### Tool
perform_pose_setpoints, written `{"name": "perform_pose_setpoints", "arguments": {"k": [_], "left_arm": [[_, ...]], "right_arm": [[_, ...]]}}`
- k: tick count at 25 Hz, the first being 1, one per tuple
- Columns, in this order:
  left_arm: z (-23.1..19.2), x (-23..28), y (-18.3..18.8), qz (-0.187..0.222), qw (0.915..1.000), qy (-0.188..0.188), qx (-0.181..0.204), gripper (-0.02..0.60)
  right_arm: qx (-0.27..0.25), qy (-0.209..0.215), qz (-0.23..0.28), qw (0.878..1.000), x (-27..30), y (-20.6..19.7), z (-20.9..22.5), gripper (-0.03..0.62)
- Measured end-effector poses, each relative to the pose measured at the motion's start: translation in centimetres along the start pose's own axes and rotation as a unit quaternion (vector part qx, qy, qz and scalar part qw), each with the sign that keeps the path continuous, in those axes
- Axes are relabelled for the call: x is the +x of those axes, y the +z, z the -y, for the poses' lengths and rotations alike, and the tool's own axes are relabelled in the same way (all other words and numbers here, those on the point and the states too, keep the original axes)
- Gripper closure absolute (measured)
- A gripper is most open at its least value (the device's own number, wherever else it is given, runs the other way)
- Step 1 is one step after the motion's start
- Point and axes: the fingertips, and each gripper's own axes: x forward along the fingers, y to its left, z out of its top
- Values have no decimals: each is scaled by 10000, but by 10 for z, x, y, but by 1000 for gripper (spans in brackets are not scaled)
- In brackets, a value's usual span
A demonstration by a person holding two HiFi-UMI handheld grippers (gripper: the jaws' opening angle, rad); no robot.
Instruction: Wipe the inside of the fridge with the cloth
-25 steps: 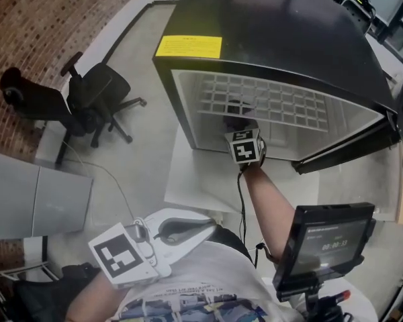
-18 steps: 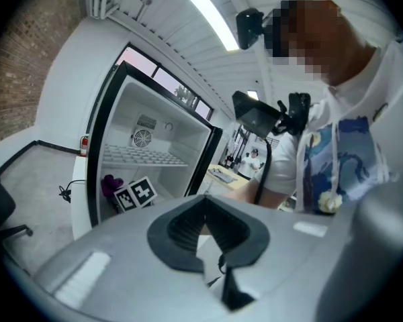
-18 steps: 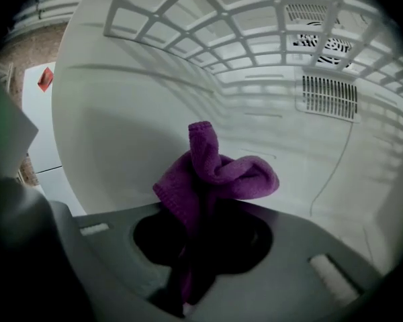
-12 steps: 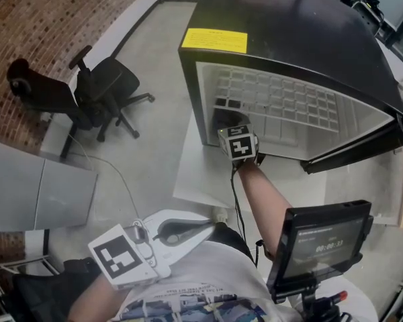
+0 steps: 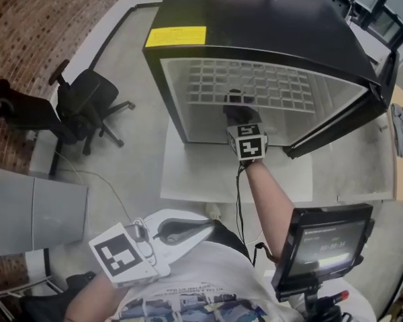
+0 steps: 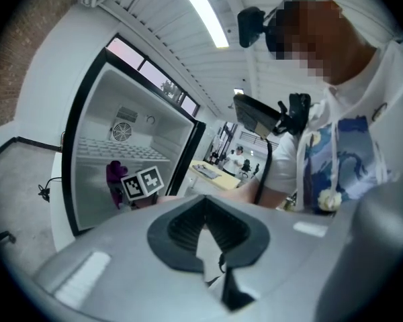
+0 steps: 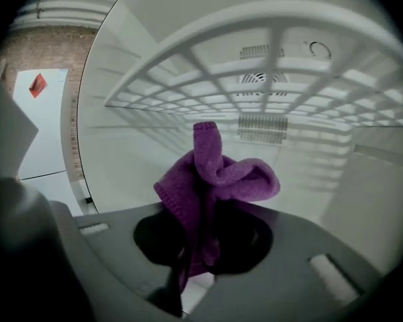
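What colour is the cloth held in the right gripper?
Purple. The cloth shows best in the right gripper view.

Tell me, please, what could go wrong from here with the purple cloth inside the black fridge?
1. The purple fabric cloth is pinched in a loose bunch by the right gripper; rubbing might drag it free.
2. The white grid shelf sits close above the cloth, so the gripper may knock it.
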Motion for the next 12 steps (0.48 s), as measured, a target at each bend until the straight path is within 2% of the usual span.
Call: {"name": "perform_pose_setpoints", "arguments": {"k": [8, 12], "left_arm": [[12, 32, 3, -169, 9977, -636, 174, 575], [14, 42, 4, -262, 9963, -794, 220, 575]], "right_arm": [[22, -992, -317, 9946, -53, -40, 98, 516], [165, -1244, -515, 9908, -64, -60, 125, 516]]}}
